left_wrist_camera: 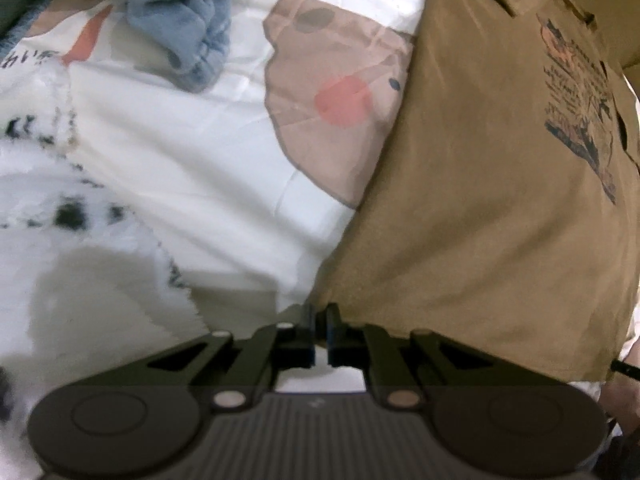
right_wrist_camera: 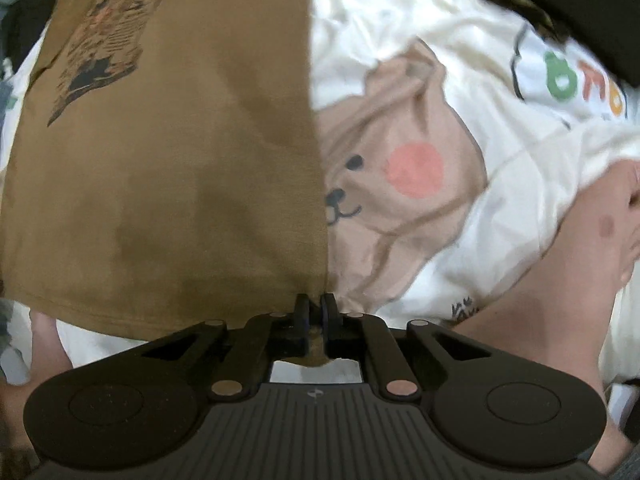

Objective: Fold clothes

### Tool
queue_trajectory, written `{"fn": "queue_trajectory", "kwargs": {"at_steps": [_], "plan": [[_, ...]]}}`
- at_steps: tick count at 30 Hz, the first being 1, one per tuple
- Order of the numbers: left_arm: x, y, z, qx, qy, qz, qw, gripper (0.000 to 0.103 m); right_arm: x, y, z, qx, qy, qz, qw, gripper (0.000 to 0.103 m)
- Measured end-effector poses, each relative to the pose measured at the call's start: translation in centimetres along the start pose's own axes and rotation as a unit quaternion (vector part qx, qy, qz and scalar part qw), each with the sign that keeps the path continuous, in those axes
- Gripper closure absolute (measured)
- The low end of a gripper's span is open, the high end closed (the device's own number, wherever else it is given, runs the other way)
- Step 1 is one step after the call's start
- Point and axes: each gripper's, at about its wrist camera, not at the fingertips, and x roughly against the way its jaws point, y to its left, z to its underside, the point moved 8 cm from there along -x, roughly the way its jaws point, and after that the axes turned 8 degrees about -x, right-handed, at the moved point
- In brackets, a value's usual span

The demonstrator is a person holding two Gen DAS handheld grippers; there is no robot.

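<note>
The left gripper [left_wrist_camera: 321, 316] has its fingers [left_wrist_camera: 308, 320] pinched together on the bottom-left corner of a brown T-shirt [left_wrist_camera: 480, 180]. The right gripper [right_wrist_camera: 316, 306] is likewise closed, with brown cloth caught between its fingers [right_wrist_camera: 302, 308] at the shirt's bottom-right corner. Both grippers point down at the bed.

From the two held corners the shirt runs away from the cameras, lying mostly flat, print side up, over a white bedsheet [left_wrist_camera: 200, 160] printed with a cartoon bear [right_wrist_camera: 400, 168]. The shirt's right edge looks straight.

A blue fleece garment [left_wrist_camera: 180, 28] sits crumpled higher up the bed, apart from the shirt. A white fuzzy garment with black marks [left_wrist_camera: 60, 200] lies to the left.

The folding appears to be near its start: the hem is gripped, no fold across the shirt is visible yet, and other clothes wait unfolded.
</note>
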Motion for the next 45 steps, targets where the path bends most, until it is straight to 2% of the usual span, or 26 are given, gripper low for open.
{"fn": "queue_trajectory", "kwargs": {"at_steps": [7,9,10,17,24,25,26,27,33,36,41,45], "plan": [[0.1,-0.4,0.2,-0.005,0.0,-0.019,0.9998,0.098,-2.6,-0.5,0.9,-0.008,0.008,0.009,1.0,0.091],[0.1,-0.4,0.3,-0.006,0.0,-0.024,0.9997,0.098,-2.8,-0.5,1.0,-0.008,0.005,0.008,1.0,0.085],[0.1,-0.3,0.3,-0.007,0.0,-0.027,0.9996,0.098,-2.9,-0.4,1.0,-0.005,0.003,0.008,1.0,0.075],[0.0,-0.3,0.2,-0.015,0.002,-0.038,0.9991,0.098,-2.6,-0.5,1.2,0.031,0.002,0.006,0.999,0.074],[0.2,-0.2,0.4,-0.008,0.001,-0.045,0.9989,0.098,-2.3,-1.3,1.3,-0.02,-0.006,-0.002,1.0,0.072],[0.3,-0.3,0.3,-0.006,0.0,-0.046,0.9989,0.098,-2.3,-1.3,1.4,-0.019,-0.005,0.001,1.0,0.075],[0.6,-0.4,0.2,-0.004,-0.001,-0.046,0.9989,0.098,-2.2,-1.3,1.4,-0.012,0.001,0.005,1.0,0.091],[0.8,-0.4,0.1,-0.002,-0.002,-0.046,0.9989,0.098,-2.2,-1.3,1.4,-0.013,0.009,0.005,1.0,0.097],[3.3,-1.3,-0.4,-0.018,-0.005,-0.04,0.999,0.098,0.3,-1.7,1.6,-0.016,0.029,0.005,0.999,0.099],[5.1,-0.5,-0.5,-0.016,-0.009,-0.036,0.9992,0.099,1.9,-1.9,1.7,-0.03,0.029,0.005,0.999,0.1],[5.8,-1.9,0.0,-0.016,-0.017,-0.033,0.9992,0.099,3.7,-1.7,3.6,-0.021,0.028,0.014,0.999,0.101],[6.0,-1.9,0.0,-0.016,-0.022,-0.033,0.9991,0.099,4.5,-0.3,2.9,-0.02,0.027,0.02,0.999,0.101]]}}
